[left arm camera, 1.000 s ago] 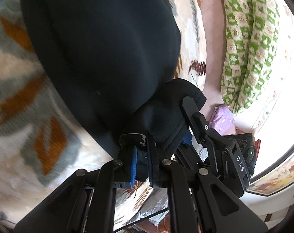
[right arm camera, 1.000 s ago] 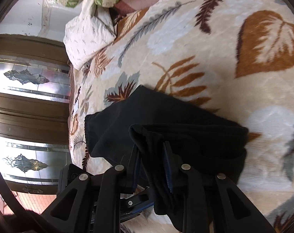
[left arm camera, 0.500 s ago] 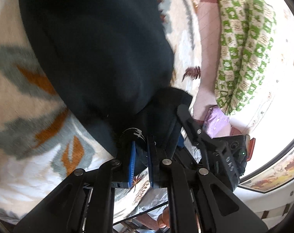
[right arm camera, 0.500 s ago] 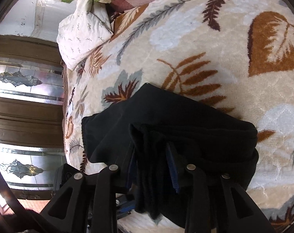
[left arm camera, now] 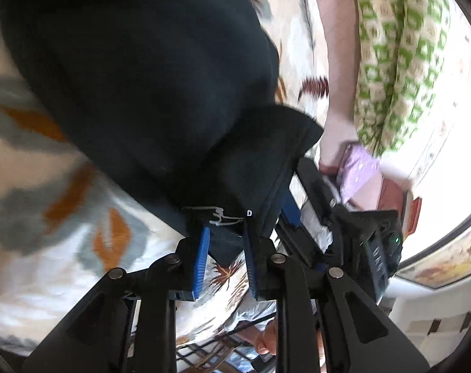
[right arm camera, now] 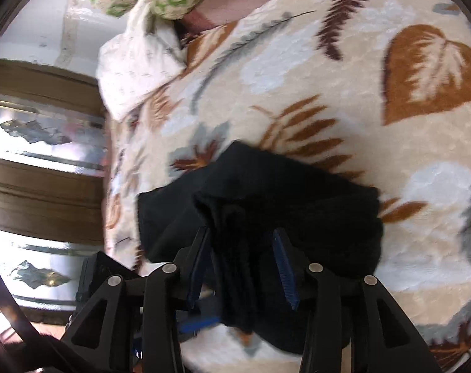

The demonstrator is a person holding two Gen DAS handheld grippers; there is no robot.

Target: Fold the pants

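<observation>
The black pants (left arm camera: 148, 71) lie folded on a cream blanket with a leaf pattern (left arm camera: 39, 205). In the left wrist view my left gripper (left arm camera: 224, 233) has its blue-padded jaws parted, with the pants' edge and a white tag between them. The other gripper (left arm camera: 353, 233) shows at the right, at the same fold. In the right wrist view my right gripper (right arm camera: 240, 245) has its jaws wide apart, and a bunched ridge of the pants (right arm camera: 266, 205) hangs loosely between them.
A green and cream patterned cloth (left arm camera: 400, 49) and a purple packet (left arm camera: 356, 171) lie at the bed's far side. A white pillow (right arm camera: 136, 62) sits by the blanket's edge. A wooden cabinet with glass panels (right arm camera: 39, 143) stands beyond.
Both grippers have opened: the jaws were shut on the folded edge of the pants and now stand apart. The fold has settled lower onto the blanket.
</observation>
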